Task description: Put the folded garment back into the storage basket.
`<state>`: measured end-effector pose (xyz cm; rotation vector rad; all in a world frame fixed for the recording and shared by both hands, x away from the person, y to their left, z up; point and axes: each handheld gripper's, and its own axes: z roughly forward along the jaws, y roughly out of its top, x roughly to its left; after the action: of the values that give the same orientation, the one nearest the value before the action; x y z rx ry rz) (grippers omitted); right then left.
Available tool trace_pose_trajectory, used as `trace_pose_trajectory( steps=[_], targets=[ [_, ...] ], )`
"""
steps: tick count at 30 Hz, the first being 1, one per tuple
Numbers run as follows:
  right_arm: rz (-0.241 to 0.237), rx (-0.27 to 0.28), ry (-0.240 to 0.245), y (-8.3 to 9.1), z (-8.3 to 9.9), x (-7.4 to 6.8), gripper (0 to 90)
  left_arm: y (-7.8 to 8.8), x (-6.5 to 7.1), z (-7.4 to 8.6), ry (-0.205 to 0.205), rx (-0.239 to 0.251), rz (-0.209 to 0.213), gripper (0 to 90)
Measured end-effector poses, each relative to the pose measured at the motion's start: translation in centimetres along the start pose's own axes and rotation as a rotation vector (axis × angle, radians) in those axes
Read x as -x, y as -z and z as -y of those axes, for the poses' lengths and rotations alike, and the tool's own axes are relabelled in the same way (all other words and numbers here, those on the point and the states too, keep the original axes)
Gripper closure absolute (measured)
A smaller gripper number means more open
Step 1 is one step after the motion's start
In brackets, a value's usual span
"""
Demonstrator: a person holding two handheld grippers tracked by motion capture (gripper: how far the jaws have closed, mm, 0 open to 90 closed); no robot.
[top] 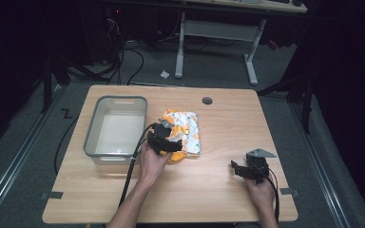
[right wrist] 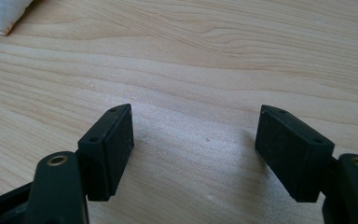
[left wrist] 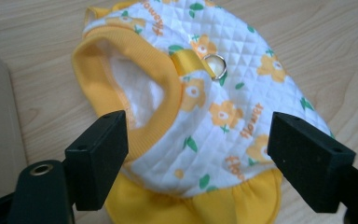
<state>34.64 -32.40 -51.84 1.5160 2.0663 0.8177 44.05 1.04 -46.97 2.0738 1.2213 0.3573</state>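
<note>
Dark floor, cables and a white desk frame (top: 216, 35) lie beyond a pale wooden table (top: 218, 194) in the high view. At about 10 o'clock from the table's middle stands a grey bin (top: 116, 129), showing nothing inside and open at the top. Just beside it, toward 3 o'clock, lies a small quilted vest (top: 185, 130), white with orange flowers, green leaves and yellow trim. A round grommet hole (top: 207, 100) sits near the table's far edge, at 12 o'clock from the vest.

The left gripper (top: 164, 141) is over the vest's near end, held in the person's left hand (top: 151, 161), with its cable running down toward 6 o'clock. In the left gripper view its 2 jaws stand wide apart, 1 on each side of the vest (left wrist: 214, 93), and whether they touch the cloth cannot be told. Between them shows the yellow ribbed opening, with a yellow strap carrying a metal ring (left wrist: 215, 65) at 12 o'clock from the jaws, and a gathered yellow hem (left wrist: 191, 205) at 6 o'clock.

The right gripper (top: 240, 168) is at about 4 o'clock from the vest, well apart from it, held in the right hand (top: 261, 192), a grey plate on top. In the right gripper view the jaws (right wrist: 193, 140) are spread wide over bare wood, gripping nothing; a corner of the vest (right wrist: 2, 14) shows at 10 o'clock.
</note>
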Motion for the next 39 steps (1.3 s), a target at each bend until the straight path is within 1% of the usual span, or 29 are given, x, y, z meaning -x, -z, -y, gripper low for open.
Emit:
trace_pose_trajectory(
  steps=[1,2,3,4,6,7,9,10,11,12,13,14,15,19,20,21,22,24,28,30,31,32,33,35,38,39],
  targets=[
    [0.0,0.0,0.0,0.0,0.0,0.0,28.2,0.0,0.0,0.0,0.0,0.0,0.0,21.2],
    [0.0,0.0,0.0,0.0,0.0,0.0,28.2,-0.5,-0.2,-0.1,0.009,-0.015,-0.001,20.4],
    [0.0,0.0,0.0,0.0,0.0,0.0,28.2,-0.5,-0.2,-0.1,0.009,-0.015,-0.001,19.9],
    [0.0,0.0,0.0,0.0,0.0,0.0,28.2,-1.1,-0.3,-0.3,0.01,-0.027,-0.007,19.8],
    [0.001,0.0,-0.001,0.0,0.0,0.0,28.2,-1.4,-0.3,-0.4,0.008,-0.032,-0.009,19.0],
    [0.001,0.0,-0.001,0.0,0.0,0.0,28.2,-1.7,-0.1,-0.7,0.001,-0.041,-0.026,18.5],
    [0.001,0.0,-0.001,0.0,0.0,0.0,28.2,-1.9,0.0,-0.8,-0.001,-0.038,-0.028,18.8],
    [0.001,0.0,-0.001,0.0,0.0,0.0,28.2,-2.0,0.0,-0.9,0.009,-0.03,-0.024,18.8],
    [0.001,0.0,-0.001,0.0,0.0,0.0,28.2,-2.5,0.0,-0.9,0.022,-0.035,-0.028,19.1],
    [0.001,0.0,-0.001,0.0,0.0,0.0,28.2,-2.5,0.0,-0.9,0.022,-0.035,-0.028,19.1],
    [0.001,0.0,-0.001,0.0,0.0,0.0,28.2,-3.1,-0.1,-0.9,0.034,-0.04,-0.035,19.1],
    [0.001,0.0,-0.001,0.0,0.0,0.0,28.2,-3.1,-0.1,-0.9,0.034,-0.04,-0.035,19.1],
    [0.0,0.0,-0.001,0.0,0.0,0.0,28.2,-3.6,-0.2,-0.8,0.04,-0.048,-0.046,19.0],
    [0.001,0.0,-0.001,0.0,0.0,0.0,28.2,-4.3,-0.3,-0.7,0.043,-0.059,-0.06,19.1],
    [0.001,0.0,0.0,0.0,0.0,0.0,28.2,-4.8,-0.4,-0.6,0.05,-0.071,-0.066,19.0],
    [0.001,0.0,0.0,0.0,0.0,0.0,28.2,-4.8,-0.4,-0.6,0.05,-0.071,-0.066,19.1],
    [0.001,0.0,-0.001,0.0,0.0,0.0,28.2,-5.3,-0.6,-0.4,0.057,-0.087,-0.067,19.0],
    [0.001,0.0,-0.001,0.0,0.0,0.0,28.2,-5.7,-0.7,-0.3,0.059,-0.101,-0.073,19.1],
    [0.001,0.0,-0.001,0.0,0.0,0.0,28.2,-6.0,-0.7,-0.2,0.058,-0.099,-0.08,18.9],
    [0.001,0.0,-0.001,0.0,0.0,0.0,28.2,-6.1,-0.6,-0.2,0.044,-0.103,-0.089,18.9],
    [0.001,0.0,-0.001,0.0,0.0,0.0,28.2,-6.1,-0.6,-0.2,0.044,-0.103,-0.089,18.9],
    [0.001,0.0,-0.001,0.0,0.0,0.0,28.2,-6.2,-0.4,-0.1,0.022,-0.103,-0.105,18.9],
    [0.001,0.0,0.0,0.0,0.0,0.0,28.2,-6.3,-0.3,0.0,0.013,-0.102,-0.109,19.0],
    [0.001,0.0,-0.001,0.0,0.0,0.0,28.2,-6.2,-0.3,0.0,0.011,-0.103,-0.107,19.7],
    [0.001,0.0,-0.001,0.0,0.0,0.0,28.2,-6.1,0.1,0.0,-0.025,-0.093,-0.096,29.8],
    [0.001,0.0,-0.001,0.0,0.0,0.0,28.2,-6.1,0.1,0.0,-0.025,-0.093,-0.096,34.2]
  ],
)
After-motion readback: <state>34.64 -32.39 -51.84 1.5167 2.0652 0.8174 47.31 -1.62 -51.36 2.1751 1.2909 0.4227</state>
